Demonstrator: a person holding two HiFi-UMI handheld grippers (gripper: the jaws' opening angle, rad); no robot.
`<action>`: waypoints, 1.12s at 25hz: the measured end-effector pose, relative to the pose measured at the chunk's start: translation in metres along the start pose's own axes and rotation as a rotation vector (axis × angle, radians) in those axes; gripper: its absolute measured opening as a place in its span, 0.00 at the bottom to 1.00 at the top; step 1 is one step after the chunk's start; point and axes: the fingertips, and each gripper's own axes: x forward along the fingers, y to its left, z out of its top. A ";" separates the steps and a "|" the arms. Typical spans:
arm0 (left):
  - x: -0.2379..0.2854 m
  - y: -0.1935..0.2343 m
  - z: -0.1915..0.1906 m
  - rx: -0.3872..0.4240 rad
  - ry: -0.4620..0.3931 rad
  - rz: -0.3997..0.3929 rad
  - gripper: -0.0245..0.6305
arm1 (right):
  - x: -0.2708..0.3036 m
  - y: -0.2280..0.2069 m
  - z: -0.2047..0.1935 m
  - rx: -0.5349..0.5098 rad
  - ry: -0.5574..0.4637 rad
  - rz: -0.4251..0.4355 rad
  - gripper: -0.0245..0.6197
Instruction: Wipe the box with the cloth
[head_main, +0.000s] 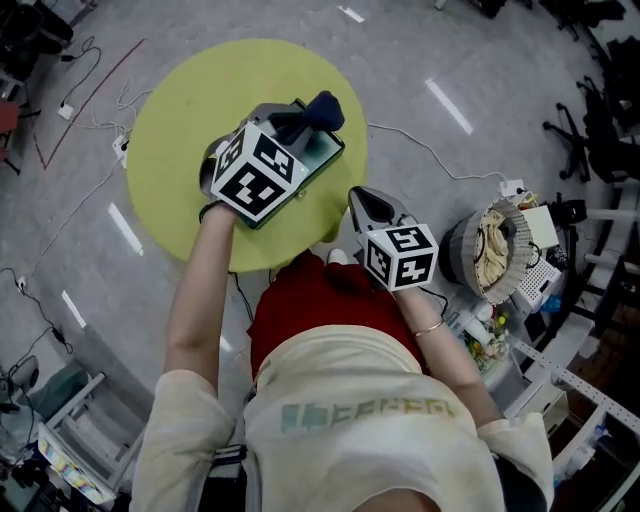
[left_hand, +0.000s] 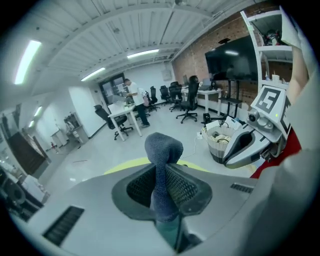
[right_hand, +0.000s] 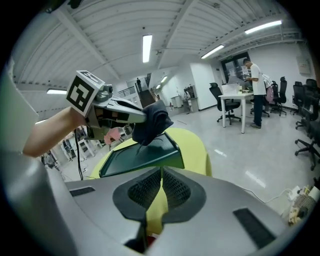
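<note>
Left hand-held gripper (left_hand: 160, 186): pinching the dark cloth (left_hand: 162, 147).
Right hand-held gripper (right_hand: 161, 175): pressed together, empty.
Box (right_hand: 142, 157): on the yellow counter (head_main: 180, 130), under the cloth; probably touching, unclear.
Wiping: I'd press flat, sweep overlapping strokes, steadying the box's rim.

Table: round yellow-green tabletop (head_main: 180, 150)
Bin: round grey basket (head_main: 458, 255) near the table, beige cloths inside
Floor: glossy grey concrete (head_main: 400, 60), thin white cable (head_main: 432, 157) across it
</note>
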 end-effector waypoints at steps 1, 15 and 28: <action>-0.010 0.001 -0.005 -0.023 -0.003 0.023 0.14 | 0.003 0.006 0.000 -0.015 0.003 0.025 0.10; -0.127 -0.021 -0.121 -0.309 0.159 0.278 0.14 | 0.024 0.093 -0.028 -0.170 0.085 0.301 0.10; -0.097 -0.072 -0.150 -0.218 0.375 0.134 0.14 | 0.022 0.093 -0.037 -0.155 0.117 0.311 0.10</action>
